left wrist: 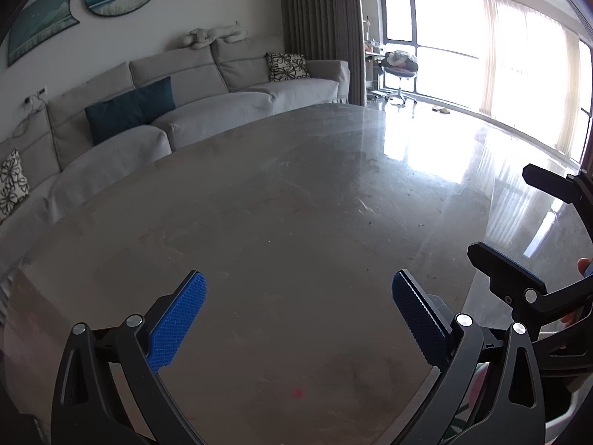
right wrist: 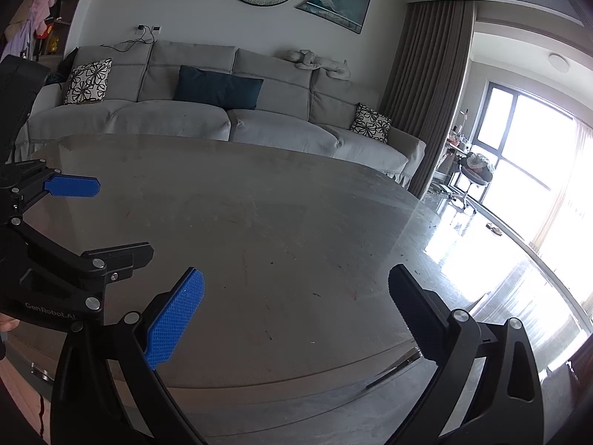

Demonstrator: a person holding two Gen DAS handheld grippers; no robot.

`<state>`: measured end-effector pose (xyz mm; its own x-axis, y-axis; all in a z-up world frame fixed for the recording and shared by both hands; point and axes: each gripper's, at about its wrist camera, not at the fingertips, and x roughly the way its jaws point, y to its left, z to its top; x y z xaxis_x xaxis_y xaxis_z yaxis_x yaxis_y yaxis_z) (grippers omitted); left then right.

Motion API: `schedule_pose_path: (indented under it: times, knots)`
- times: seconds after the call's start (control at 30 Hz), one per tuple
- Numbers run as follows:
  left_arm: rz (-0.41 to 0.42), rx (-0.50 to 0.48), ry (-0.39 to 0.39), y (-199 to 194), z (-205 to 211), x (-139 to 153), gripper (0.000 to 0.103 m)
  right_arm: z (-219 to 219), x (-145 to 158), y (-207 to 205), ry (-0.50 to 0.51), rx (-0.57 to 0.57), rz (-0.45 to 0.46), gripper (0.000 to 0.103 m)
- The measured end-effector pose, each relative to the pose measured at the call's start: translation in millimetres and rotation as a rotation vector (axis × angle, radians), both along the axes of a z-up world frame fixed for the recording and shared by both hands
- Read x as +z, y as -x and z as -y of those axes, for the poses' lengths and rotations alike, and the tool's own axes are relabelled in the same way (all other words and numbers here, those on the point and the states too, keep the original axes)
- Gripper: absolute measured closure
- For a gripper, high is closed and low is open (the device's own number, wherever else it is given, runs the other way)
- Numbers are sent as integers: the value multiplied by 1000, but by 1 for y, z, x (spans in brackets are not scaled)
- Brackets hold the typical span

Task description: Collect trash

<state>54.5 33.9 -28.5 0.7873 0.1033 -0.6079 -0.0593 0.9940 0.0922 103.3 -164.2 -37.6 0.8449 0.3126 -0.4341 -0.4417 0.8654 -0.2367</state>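
both wrist cams low, facing sofa (left wrist: 155, 111)

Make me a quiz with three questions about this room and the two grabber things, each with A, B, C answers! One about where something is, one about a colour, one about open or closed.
1. Where is the dark teal cushion?
A. on the table
B. on the grey sofa
C. on the floor

2. What colour are the pads on the left gripper?
A. blue
B. red
C. yellow

3. How does the right gripper stand?
A. shut on a can
B. shut on nothing
C. open, holding nothing

Answers:
1. B, the cushion leans on the sofa's back, behind the table.
2. A, both pads show blue in the left wrist view.
3. C, its fingers are spread wide, with only tabletop between them.
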Motion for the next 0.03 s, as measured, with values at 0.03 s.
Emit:
schedule_pose_path:
  times: [0.03]
  knots:
    - [2, 1, -6, 0, 0, 0, 3, -2, 0, 0, 0, 1, -1, 4]
